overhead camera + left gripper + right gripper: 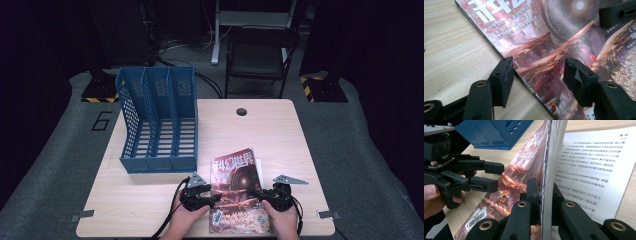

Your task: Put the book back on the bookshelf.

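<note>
A magazine (235, 192) with a red illustrated cover lies near the table's front edge, between my two grippers. My right gripper (546, 192) is shut on the cover and a thick bundle of pages (551, 157), lifted edge-on, with a printed text page (594, 170) open beneath. In the high view that right gripper (256, 194) sits at the magazine's right edge. My left gripper (537, 72) is open at the spine side, one jaw over the bare table and the other over the cover (549, 50), pressing nothing. The left gripper (496, 176) is also seen from the right gripper view.
A blue three-slot file organizer (157, 120) stands at the table's back left, its front close to the magazine's far corner. The wooden table (280, 135) has a cable hole (242, 111) at the back. A folding chair (260, 55) stands beyond the table.
</note>
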